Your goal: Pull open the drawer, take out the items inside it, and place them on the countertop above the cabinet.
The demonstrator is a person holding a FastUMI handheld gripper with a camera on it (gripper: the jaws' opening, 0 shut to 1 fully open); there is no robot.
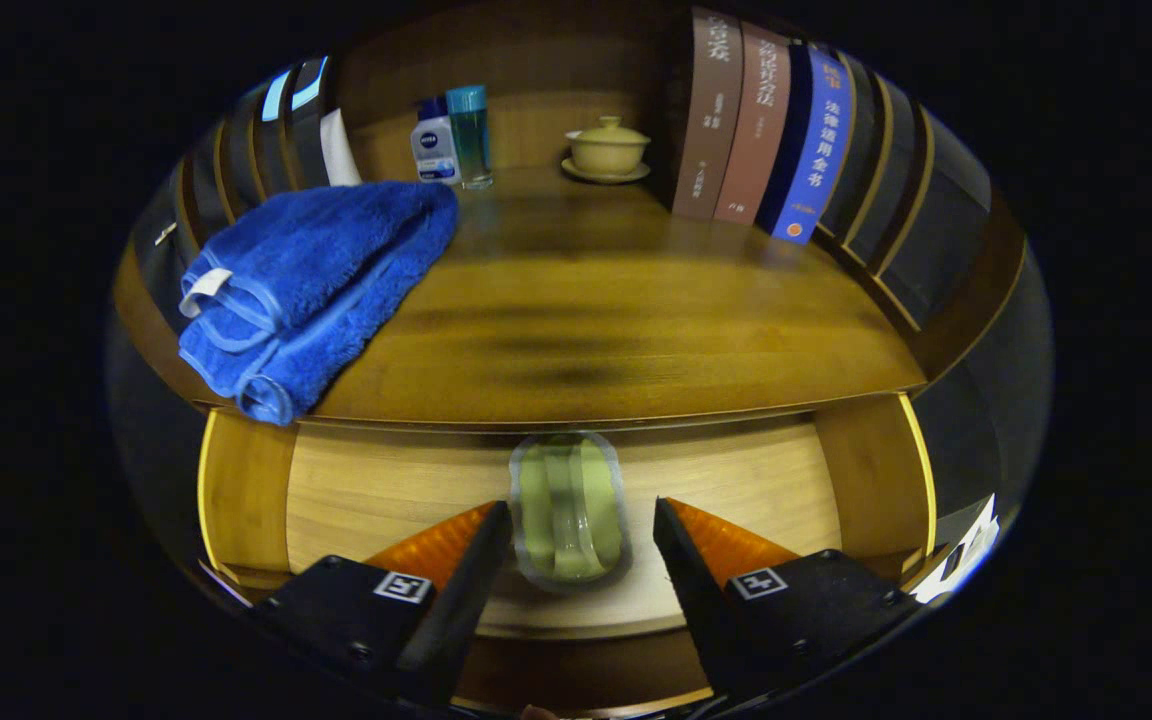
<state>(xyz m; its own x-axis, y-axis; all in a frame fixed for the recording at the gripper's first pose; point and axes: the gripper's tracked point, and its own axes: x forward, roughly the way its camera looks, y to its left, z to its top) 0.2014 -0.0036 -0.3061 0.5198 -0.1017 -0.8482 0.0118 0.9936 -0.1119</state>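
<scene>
Spread apart, the gripper [583,530] hangs over the open drawer [386,490] with its two fingers on either side of a greenish packet [569,510], one finger to each flank and neither clearly touching it. That packet lies flat on the drawer's pale wooden floor, partly tucked under the front edge of the countertop [586,330]. On the countertop, a folded blue towel [316,280] sits at the left front corner, its edge hanging slightly over the drawer. Further back on the countertop stand a white bottle [435,145] and a teal bottle [469,132], touching, with a lidded yellow cup on a saucer [606,148] to their right. Upright books [766,135] line the countertop's right side.
</scene>
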